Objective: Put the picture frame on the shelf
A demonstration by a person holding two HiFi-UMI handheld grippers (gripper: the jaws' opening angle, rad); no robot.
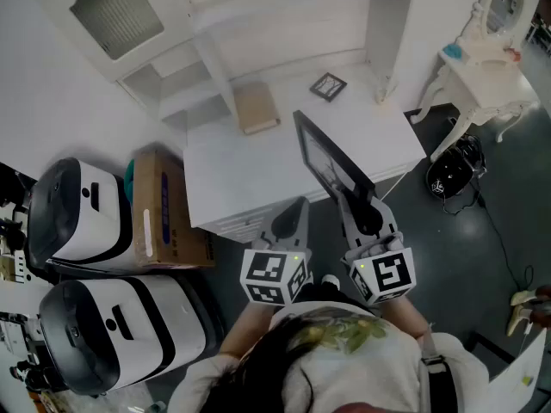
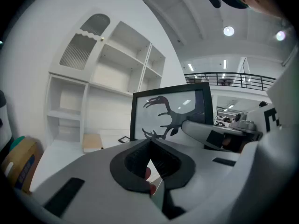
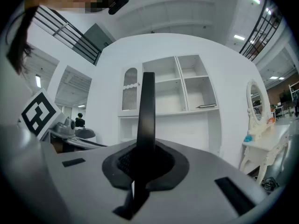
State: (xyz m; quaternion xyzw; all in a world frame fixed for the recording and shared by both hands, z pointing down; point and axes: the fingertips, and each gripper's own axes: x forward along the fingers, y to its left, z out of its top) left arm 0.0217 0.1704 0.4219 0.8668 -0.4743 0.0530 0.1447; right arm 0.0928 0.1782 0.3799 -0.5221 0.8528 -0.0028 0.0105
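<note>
A black picture frame [image 1: 329, 157] with a dark antlered silhouette on its pane [image 2: 170, 111] is held upright over the front edge of the white table [image 1: 224, 175]. My right gripper [image 1: 346, 194] is shut on its lower edge. In the right gripper view the frame [image 3: 148, 106] shows edge-on between the jaws of the right gripper [image 3: 145, 149]. Beside it on the left, my left gripper [image 1: 296, 206] hangs with its jaws together and nothing in them; its tips [image 2: 150, 141] meet in the left gripper view. The white shelf unit [image 3: 182, 85] stands behind the table.
On the table lie a tan flat box [image 1: 256, 107] and a small dark frame [image 1: 328, 86]. A cardboard box [image 1: 157, 209] and two white-and-black machines [image 1: 77, 213] stand on the left. A white vanity with a mirror [image 1: 482, 63] and a black bag [image 1: 449, 176] are on the right.
</note>
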